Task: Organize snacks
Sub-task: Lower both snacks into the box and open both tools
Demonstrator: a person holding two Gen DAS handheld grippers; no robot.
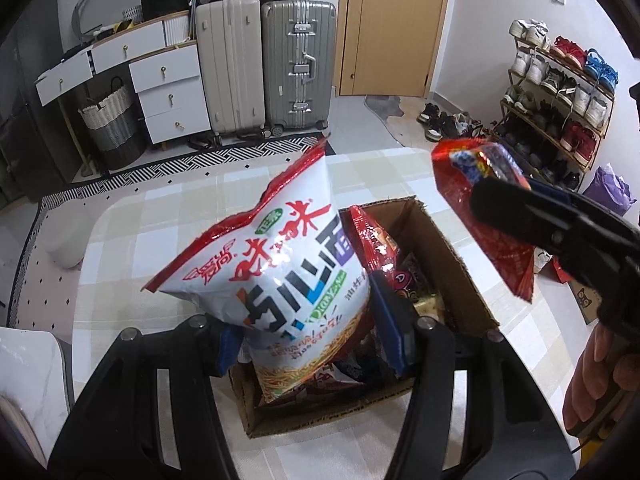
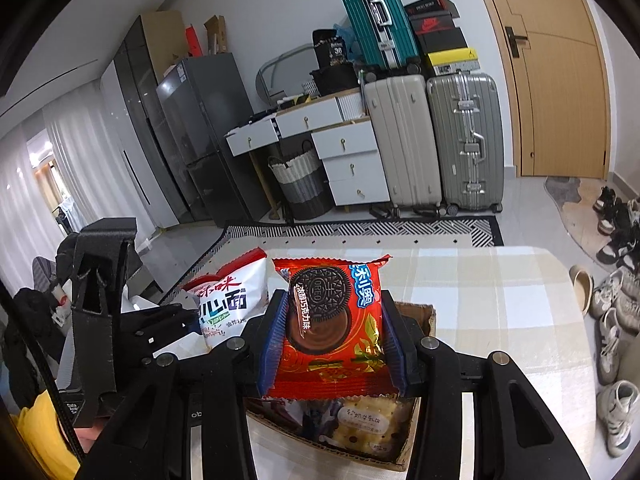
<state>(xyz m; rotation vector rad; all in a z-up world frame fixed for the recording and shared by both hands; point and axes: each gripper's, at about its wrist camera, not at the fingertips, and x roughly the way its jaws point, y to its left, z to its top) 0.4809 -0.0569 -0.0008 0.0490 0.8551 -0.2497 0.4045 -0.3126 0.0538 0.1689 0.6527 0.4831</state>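
- Left claw (image 1: 316,340) — clamped on the lower part of a white noodle-snack bag (image 1: 276,276); blue pads press both sides, and the bag stands tilted up and away between them, above the box.
- Right claw (image 2: 332,340) — clamped on a red Oreo packet (image 2: 332,320); the packet stands upright between the blue pads, its top edge clear above the fingertips, its lower edge just over the box.
- Cardboard box (image 1: 452,264) — open-topped, on the counter, directly beneath both claws; holds mixed snacks, among them a cracker packet (image 2: 366,426) and a red bag (image 1: 374,240) leaning on the inner wall.
- Counter (image 2: 492,292) — covered in a pale checked cloth.
- Beyond: patterned rug (image 2: 360,228), white drawer unit (image 2: 348,160), woven basket (image 2: 300,184), two upright suitcases (image 2: 436,140), wooden door (image 2: 560,80); shoe rack (image 1: 560,100) at the right wall.
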